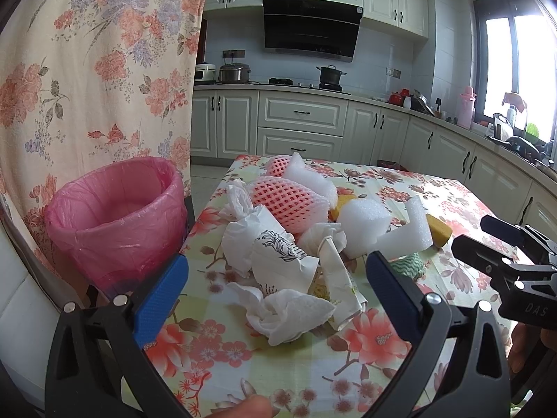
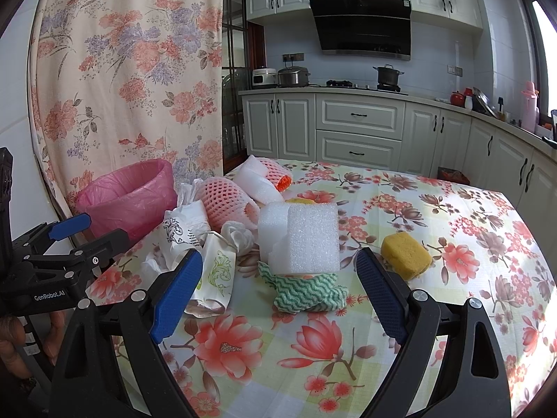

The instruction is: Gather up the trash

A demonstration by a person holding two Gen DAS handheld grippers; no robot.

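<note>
Left gripper [image 1: 275, 278] and right gripper [image 2: 278, 278]: fingers spread wide, holding nothing, both above the floral table [image 2: 435, 209]. Trash pile [image 1: 289, 244] lies on the table's left part. Pink-lined bin [image 1: 118, 216] stands just beside the table's left edge.

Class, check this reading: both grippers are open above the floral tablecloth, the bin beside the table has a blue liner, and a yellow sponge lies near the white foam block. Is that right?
One detail is wrong: the bin has a pink liner, not blue, as the left wrist view shows. The rest stands: left gripper and right gripper are open, and the yellow sponge lies near the white foam block.
</note>
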